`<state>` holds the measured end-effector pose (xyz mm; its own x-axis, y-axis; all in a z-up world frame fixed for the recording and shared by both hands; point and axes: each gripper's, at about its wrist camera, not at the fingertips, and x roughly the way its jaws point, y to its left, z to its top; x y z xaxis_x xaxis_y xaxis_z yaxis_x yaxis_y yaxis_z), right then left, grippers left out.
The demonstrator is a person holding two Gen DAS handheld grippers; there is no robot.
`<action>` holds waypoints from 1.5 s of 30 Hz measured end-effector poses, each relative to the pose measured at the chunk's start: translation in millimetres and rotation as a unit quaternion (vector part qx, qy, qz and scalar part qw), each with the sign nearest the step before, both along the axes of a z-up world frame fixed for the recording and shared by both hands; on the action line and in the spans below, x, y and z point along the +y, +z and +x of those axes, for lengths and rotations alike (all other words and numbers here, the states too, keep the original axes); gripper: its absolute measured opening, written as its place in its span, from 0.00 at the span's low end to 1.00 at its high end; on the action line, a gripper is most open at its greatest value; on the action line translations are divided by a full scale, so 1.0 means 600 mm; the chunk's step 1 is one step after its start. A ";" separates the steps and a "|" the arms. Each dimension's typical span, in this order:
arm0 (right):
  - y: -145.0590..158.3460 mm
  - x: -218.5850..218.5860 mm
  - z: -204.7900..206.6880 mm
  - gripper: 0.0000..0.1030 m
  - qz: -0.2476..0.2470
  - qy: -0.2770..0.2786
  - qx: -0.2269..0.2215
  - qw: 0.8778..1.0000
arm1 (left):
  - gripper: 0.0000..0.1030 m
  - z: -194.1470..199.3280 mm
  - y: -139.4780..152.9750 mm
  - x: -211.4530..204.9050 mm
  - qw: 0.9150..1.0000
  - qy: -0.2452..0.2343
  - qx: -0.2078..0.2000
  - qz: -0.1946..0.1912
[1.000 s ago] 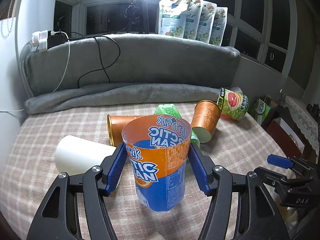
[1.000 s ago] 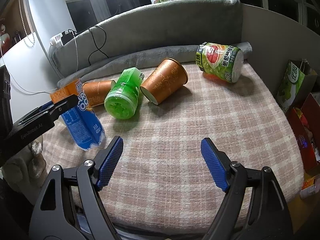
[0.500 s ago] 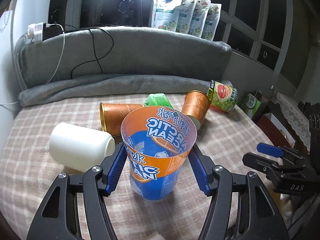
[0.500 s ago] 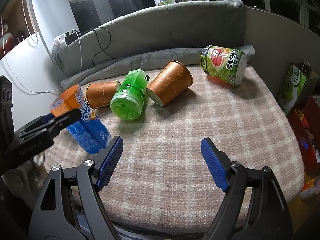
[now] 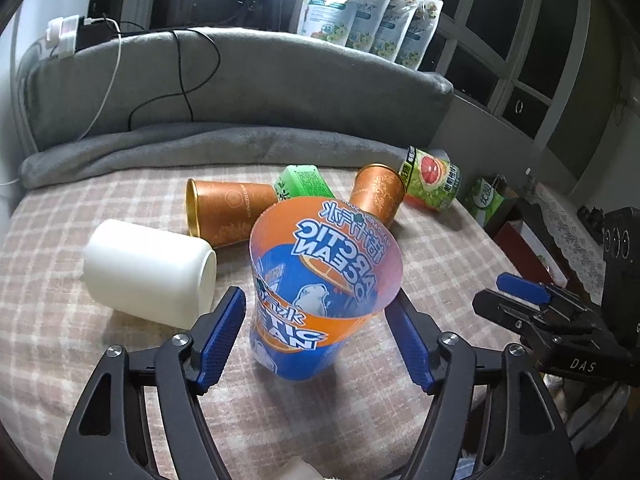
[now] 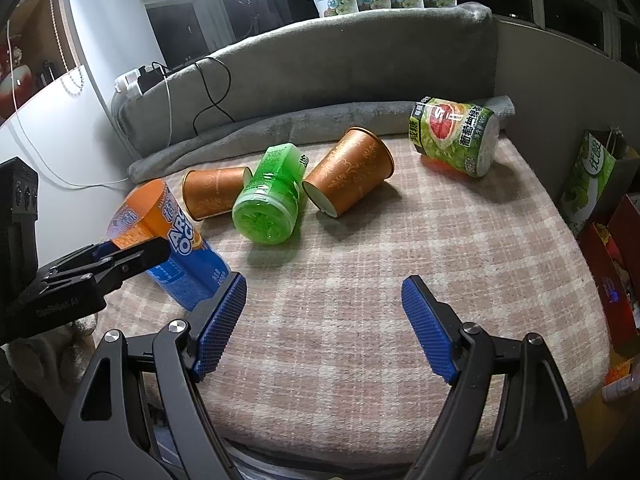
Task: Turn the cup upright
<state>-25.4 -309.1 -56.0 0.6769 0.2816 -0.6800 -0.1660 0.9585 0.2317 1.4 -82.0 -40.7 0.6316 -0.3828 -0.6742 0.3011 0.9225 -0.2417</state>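
- Right now my left gripper has its jaws spread to either side of the orange-and-blue cup, gaps showing on both sides.
- That cup stands mouth-up, leaning a little, on the checked bed cover.
- My right gripper hangs over bare cover, jaws apart and holding nothing.
- Behind, a white cup, two copper cups and a green bottle lie on their sides.
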 end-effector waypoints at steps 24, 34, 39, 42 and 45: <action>0.047 0.020 -0.013 0.89 -0.053 -0.037 -0.092 0.994 | 0.78 -0.081 0.061 0.091 0.983 0.116 -0.126 0.058; 0.086 0.009 -0.023 0.99 -0.051 -0.096 -0.187 0.976 | 0.82 -0.101 0.104 0.129 0.956 0.191 -0.214 0.064; 0.098 0.018 -0.035 1.00 -0.073 -0.123 -0.246 0.959 | 0.82 -0.101 0.109 0.134 0.952 0.200 -0.226 0.056; 0.103 0.025 -0.038 1.00 -0.088 -0.132 -0.266 0.951 | 0.86 -0.098 0.107 0.134 0.952 0.201 -0.224 0.057; 0.105 0.030 -0.041 1.00 -0.091 -0.131 -0.273 0.949 | 0.99 -0.097 0.103 0.136 0.954 0.198 -0.221 0.048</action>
